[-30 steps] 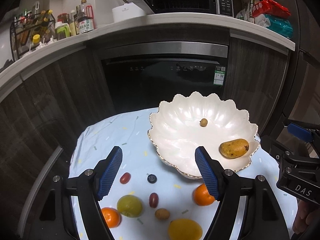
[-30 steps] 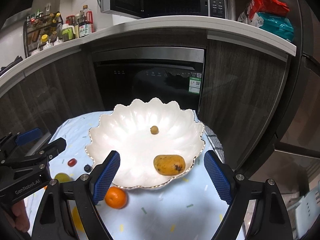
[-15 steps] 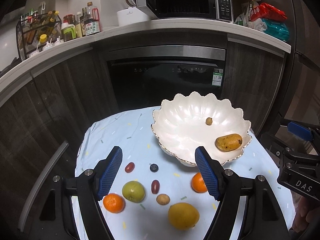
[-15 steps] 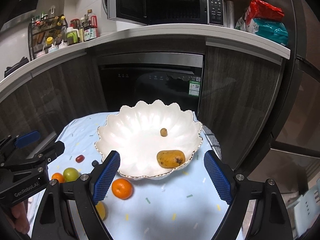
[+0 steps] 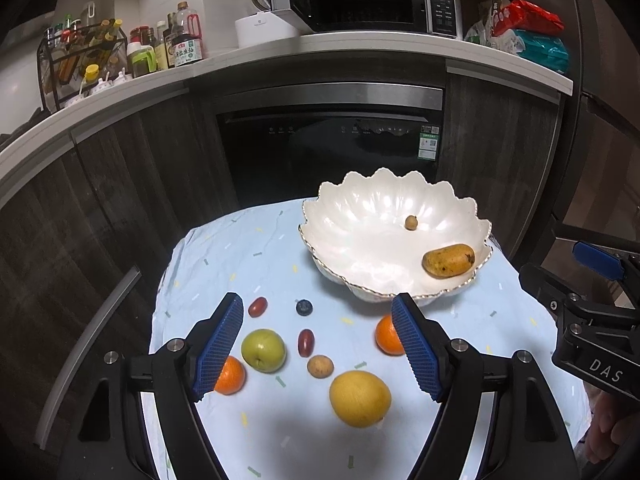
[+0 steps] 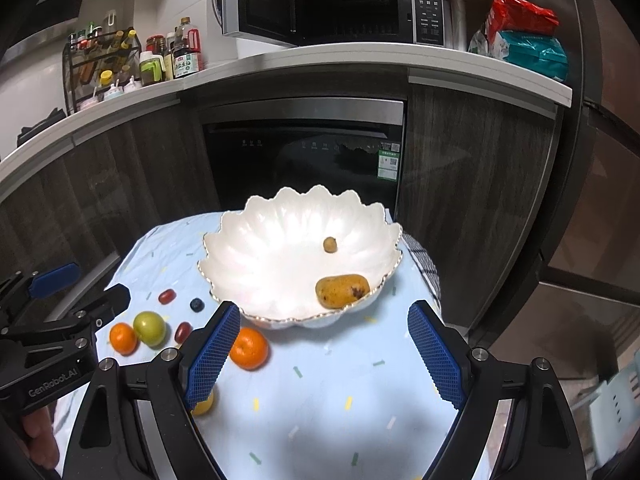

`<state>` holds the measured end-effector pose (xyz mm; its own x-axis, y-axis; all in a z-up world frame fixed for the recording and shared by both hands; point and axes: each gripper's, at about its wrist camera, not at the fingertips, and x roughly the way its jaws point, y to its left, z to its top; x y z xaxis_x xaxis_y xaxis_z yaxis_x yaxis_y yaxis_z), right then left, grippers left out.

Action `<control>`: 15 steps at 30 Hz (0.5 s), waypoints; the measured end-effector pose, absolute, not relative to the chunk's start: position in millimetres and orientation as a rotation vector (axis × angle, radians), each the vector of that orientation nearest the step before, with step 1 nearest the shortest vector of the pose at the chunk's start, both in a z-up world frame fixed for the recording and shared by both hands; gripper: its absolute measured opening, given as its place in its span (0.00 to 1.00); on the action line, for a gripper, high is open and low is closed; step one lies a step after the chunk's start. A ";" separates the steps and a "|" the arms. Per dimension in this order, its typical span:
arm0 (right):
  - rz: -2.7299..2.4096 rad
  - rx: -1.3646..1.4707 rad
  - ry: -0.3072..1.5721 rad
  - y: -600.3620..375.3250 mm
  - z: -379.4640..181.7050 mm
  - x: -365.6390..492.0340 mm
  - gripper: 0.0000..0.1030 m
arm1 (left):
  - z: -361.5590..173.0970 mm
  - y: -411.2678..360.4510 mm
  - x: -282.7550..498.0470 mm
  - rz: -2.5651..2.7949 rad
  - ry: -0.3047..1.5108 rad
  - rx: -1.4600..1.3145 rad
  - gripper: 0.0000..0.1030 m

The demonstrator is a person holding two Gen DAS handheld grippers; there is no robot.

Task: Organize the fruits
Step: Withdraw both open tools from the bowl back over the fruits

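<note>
My left gripper (image 5: 318,344) hangs over the loose fruit, jaws opening with nothing pressed between the pads. My right gripper (image 6: 323,350) stands wide and empty before the white bowl (image 6: 256,248). In the bowl lie a mango (image 6: 342,290) and one small brown fruit (image 6: 330,245). On the bench (image 5: 224,252), a green apple (image 5: 263,350), yellow citrus (image 5: 360,398) and two oranges (image 5: 386,336) wait outside it.

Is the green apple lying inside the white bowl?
No, the green apple lies on the tablecloth, outside the white bowl.
</note>
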<state>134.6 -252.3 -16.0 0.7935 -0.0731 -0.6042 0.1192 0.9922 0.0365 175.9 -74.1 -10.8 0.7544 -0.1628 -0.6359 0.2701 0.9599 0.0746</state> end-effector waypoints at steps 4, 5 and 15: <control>-0.098 0.071 0.651 -251.1 -21.6 126.9 0.84 | -15.4 -75.1 168.5 -0.240 0.679 0.167 0.76; -0.097 0.070 0.651 -251.2 -23.0 125.4 0.84 | -17.1 -75.9 166.5 -0.241 0.681 0.168 0.76; -0.083 0.047 0.661 -252.5 -41.8 116.3 0.84 | -44.1 -79.6 157.9 -0.238 0.734 0.170 0.78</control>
